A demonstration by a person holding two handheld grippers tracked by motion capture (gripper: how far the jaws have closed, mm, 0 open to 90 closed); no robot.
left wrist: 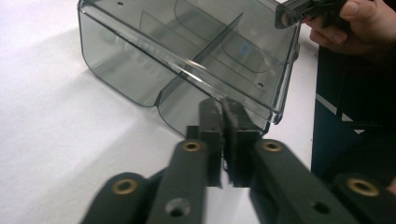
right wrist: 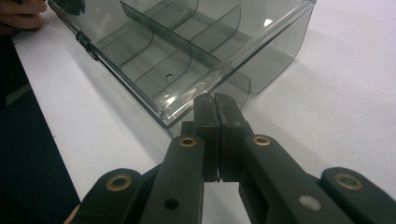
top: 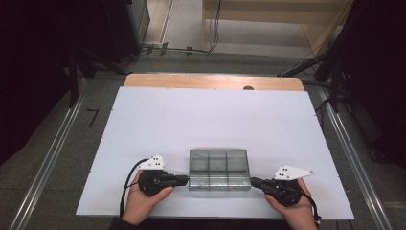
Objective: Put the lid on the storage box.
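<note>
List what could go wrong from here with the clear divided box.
1. The left gripper and right gripper meet the clear divided box at opposite ends with jaws closed, so an uneven push may twist it.
2. The box sits close to the table's near edge; a slip could send it off.

White table (top: 191, 115), grey floor (top: 62, 158) w/ rails, dark surroundings.
</note>
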